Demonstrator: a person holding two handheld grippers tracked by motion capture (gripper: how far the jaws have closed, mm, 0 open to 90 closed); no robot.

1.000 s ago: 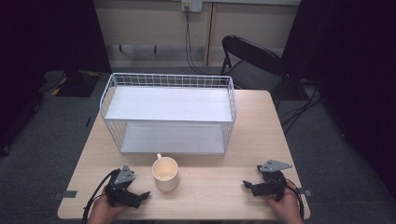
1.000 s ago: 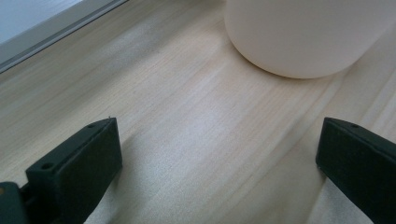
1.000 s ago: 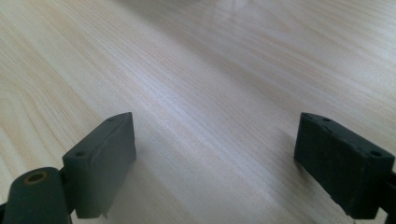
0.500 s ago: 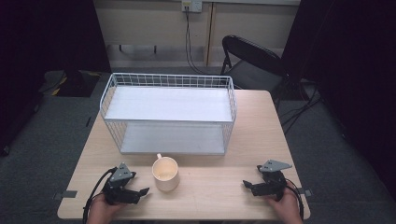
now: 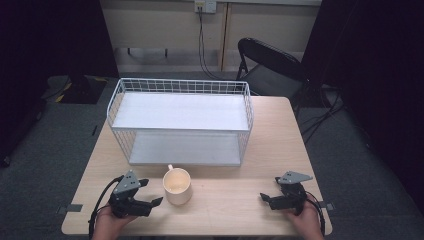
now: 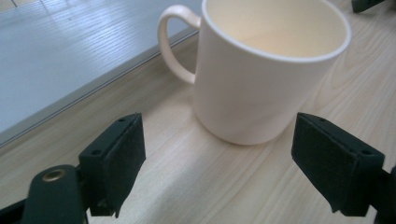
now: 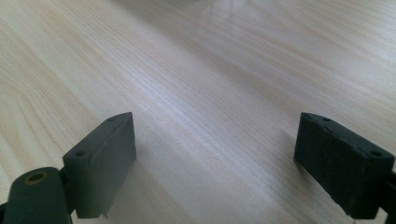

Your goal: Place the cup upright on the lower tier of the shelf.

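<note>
A cream mug is seen standing upright on the wooden counter, just in front of a white wire rack with 2 shelves, its handle turned toward 12 o'clock and the rack's lower shelf. The mug appears empty. The left gripper is held low at about 9 o'clock from the mug, just beside it and not touching it; its fingers are spread wide and are pointed at the mug. In the left gripper view the mug is framed between and beyond the 2 fingers, with the handle at its upper left and the pale lower shelf of the rack lying past it at 10 o'clock. The right gripper is held near the counter's front edge, well apart from the mug at about 3 o'clock from it, and its fingers are likewise spread wide, with bare wood between them. A hand is seen behind the left gripper and another hand behind the right one. A black folding chair stands beyond the counter at 1 o'clock.
</note>
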